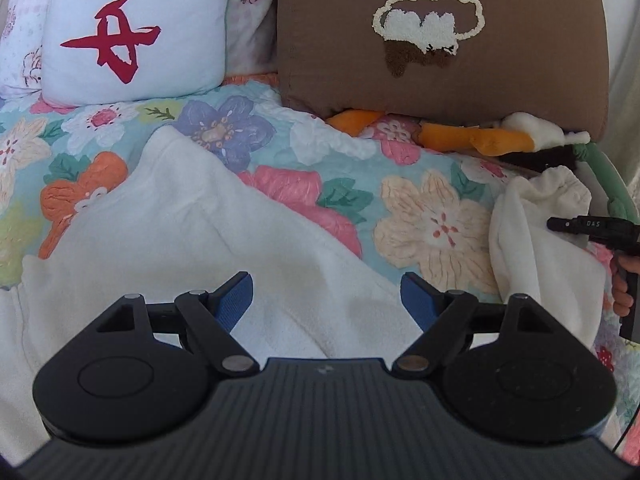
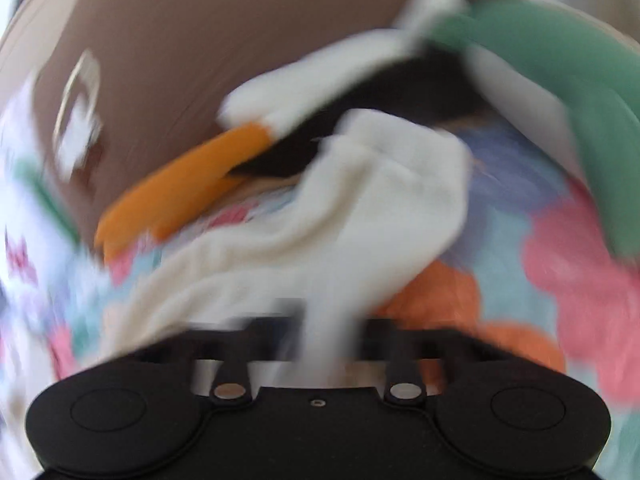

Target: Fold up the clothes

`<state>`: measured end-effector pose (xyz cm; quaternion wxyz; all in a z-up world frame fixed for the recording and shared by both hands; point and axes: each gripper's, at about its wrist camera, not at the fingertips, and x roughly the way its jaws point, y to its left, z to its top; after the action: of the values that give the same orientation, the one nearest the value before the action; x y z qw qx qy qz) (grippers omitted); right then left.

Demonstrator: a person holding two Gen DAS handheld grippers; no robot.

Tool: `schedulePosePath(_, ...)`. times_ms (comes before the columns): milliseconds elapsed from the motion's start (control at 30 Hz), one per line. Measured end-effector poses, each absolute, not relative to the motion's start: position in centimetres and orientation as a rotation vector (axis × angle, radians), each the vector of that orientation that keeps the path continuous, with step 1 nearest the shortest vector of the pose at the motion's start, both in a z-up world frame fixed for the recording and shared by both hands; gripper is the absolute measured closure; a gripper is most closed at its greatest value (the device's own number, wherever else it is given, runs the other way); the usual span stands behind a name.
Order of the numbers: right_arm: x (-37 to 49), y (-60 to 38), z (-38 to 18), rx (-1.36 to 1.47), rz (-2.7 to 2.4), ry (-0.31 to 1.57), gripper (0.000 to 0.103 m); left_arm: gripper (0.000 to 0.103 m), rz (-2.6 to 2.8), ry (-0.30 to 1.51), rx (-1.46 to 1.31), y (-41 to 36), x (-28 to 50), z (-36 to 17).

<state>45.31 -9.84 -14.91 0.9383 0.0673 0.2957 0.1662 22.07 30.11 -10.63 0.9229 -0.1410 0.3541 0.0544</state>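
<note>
A white fleece garment [image 1: 192, 240] lies spread on the floral bedspread [image 1: 432, 220]. My left gripper [image 1: 326, 300] hovers over it, blue-padded jaws wide open and empty. My right gripper [image 2: 326, 332] is shut on a fold of the same white garment [image 2: 360, 216], holding it lifted; this view is motion-blurred. In the left wrist view the right gripper [image 1: 560, 225] shows at the right edge, with the raised white cloth [image 1: 532, 248] bunched at it.
A brown cushion [image 1: 440, 40] and a white cushion with a red mark [image 1: 132, 36] stand at the back. A plush toy with orange beak [image 1: 472, 138] and green part [image 2: 560, 80] lies under the brown cushion.
</note>
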Motion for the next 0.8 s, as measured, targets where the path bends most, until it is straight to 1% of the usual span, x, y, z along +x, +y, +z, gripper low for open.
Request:
schedulePosePath(100,44.4,-9.3,-11.8,-0.088,0.298,0.451,0.095,0.022,0.111,0.722,-0.313,30.5,22.3,-10.8)
schedulePosePath(167,44.8,-11.3,-10.1,-0.103,0.197,0.406,0.096,0.022,0.140,0.751,-0.313,31.1,22.4,-11.1)
schedulePosePath(200,45.4,-12.1,-9.7,-0.124,0.155,0.411,0.096,0.022,0.157,0.755,-0.294,31.4,22.4,-11.4)
schedulePosePath(300,47.4,-12.5,-10.4,-0.200,0.156,0.536,0.097,0.022,0.208,0.768,-0.239,32.4,22.4,-12.0)
schedulePosePath(333,46.5,-11.7,-9.9,-0.196,0.175,0.543,0.092,0.022,0.218,0.772,-0.245,33.0,22.3,-12.2)
schedulePosePath(367,45.4,-10.7,-9.1,-0.186,0.196,0.542,0.091,0.022,0.227,0.775,-0.251,33.6,22.1,-12.3)
schedulePosePath(400,44.3,-9.7,-8.4,-0.175,0.218,0.541,0.083,0.022,0.237,0.777,-0.258,34.2,22.0,-12.5)
schedulePosePath(433,43.1,-8.8,-7.7,-0.165,0.239,0.539,0.073,0.022,0.248,0.762,-0.292,35.1,21.5,-12.2)
schedulePosePath(467,42.0,-7.8,-6.9,-0.154,0.260,0.538,0.064,0.022,0.258,0.746,-0.326,35.9,20.9,-12.0)
schedulePosePath(500,40.9,-6.8,-6.2,-0.144,0.281,0.537,0.045,0.022,0.270,0.730,-0.360,36.8,20.4,-11.7)
schedulePosePath(533,39.7,-5.9,-5.4,-0.134,0.302,0.536,0.036,0.022,0.305,0.722,-0.404,37.7,19.4,-11.4)
schedulePosePath(633,36.3,-2.9,-3.2,-0.102,0.365,0.531,0.035,0.021,0.408,0.696,-0.537,40.6,16.5,-10.6)
schedulePosePath(667,36.1,-0.6,-2.8,-0.065,0.488,0.577,0.035,0.021,0.444,0.688,-0.579,41.5,15.6,-10.3)
schedulePosePath(767,37.2,7.7,-3.8,-0.027,0.809,0.735,0.035,0.021,0.625,0.697,-0.487,43.3,11.2,-9.2)
schedulePosePath(800,37.5,10.9,-4.5,-0.050,0.903,0.771,0.035,0.021,0.694,0.686,-0.406,43.5,9.3,-8.9)
